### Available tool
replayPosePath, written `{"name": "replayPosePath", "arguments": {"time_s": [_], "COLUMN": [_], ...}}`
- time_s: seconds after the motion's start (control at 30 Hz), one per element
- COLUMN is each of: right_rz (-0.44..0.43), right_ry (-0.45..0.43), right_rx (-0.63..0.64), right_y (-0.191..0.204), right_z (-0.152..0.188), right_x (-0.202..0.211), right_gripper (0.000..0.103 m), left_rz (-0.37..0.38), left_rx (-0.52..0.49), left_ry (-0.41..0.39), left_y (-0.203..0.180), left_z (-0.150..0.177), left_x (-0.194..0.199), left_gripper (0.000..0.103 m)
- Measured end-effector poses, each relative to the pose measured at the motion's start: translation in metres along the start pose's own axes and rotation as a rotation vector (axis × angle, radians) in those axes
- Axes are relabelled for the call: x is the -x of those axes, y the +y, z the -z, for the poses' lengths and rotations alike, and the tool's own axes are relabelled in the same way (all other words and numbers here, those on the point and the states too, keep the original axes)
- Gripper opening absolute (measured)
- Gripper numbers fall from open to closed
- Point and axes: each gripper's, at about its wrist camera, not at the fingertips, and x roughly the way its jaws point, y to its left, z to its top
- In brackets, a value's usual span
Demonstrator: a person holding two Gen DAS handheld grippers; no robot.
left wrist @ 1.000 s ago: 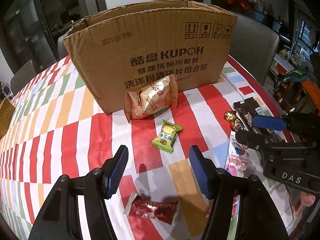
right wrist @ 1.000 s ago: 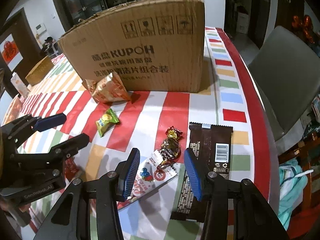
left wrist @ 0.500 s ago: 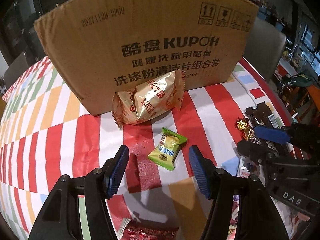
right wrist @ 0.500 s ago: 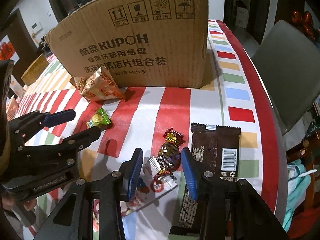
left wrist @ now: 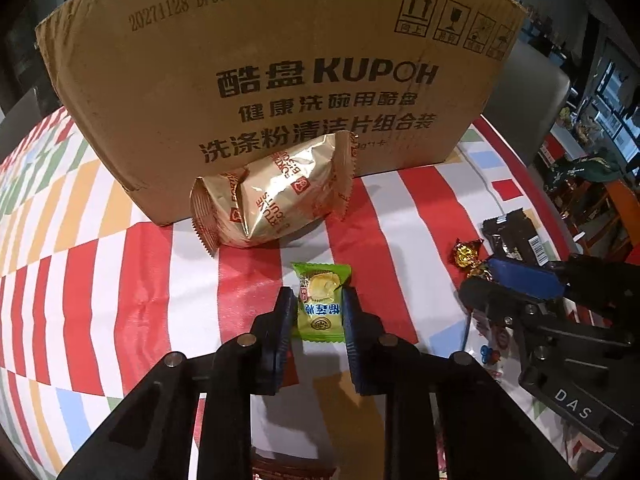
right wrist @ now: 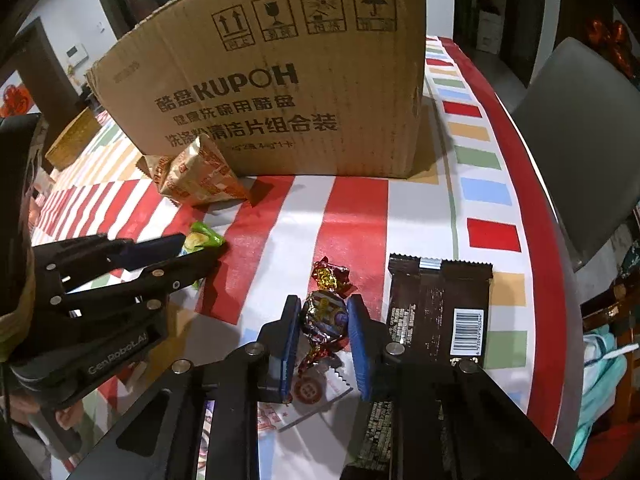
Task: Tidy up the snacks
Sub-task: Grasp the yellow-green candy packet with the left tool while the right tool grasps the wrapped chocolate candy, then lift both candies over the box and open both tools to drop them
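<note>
A cardboard box (left wrist: 276,76) stands at the back of the striped bench (left wrist: 120,280), a gold biscuit pack (left wrist: 272,200) leaning on it. The left hand-held gripper (left wrist: 316,312) pinches a green candy (left wrist: 322,300) across its flat middle; the right hand-held gripper (right wrist: 325,320) squeezes a foil candy (right wrist: 324,316) at its bulge. Both look light, crinkly and slippery, so mid-body holds suit them.

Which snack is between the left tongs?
The green candy packet, gripped by the left tongs; the gold biscuit pack lies untouched, leaning against the box.
</note>
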Motion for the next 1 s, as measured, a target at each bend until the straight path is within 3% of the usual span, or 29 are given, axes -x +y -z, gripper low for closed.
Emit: {"name": "replayPosePath", "arguments": {"time_s": [0.4, 1.0], "right_rz": [-0.029, -0.066], "right_ry": [-0.063, -0.245], "right_rx": [0.001, 0.037], "right_y": [0.005, 0.018], "right_z": [-0.004, -0.016], "right_x": [0.026, 0.102], "right_gripper": [0.025, 0.025], "left_rz": [0.052, 0.051], "left_rx": [0.046, 0.04], "left_ry": [-0.056, -0.252], "left_y": [-0.002, -0.014], "left_z": [0.014, 0.007], "left_x": [0.04, 0.13], "left_gripper": [0.023, 0.023]}}
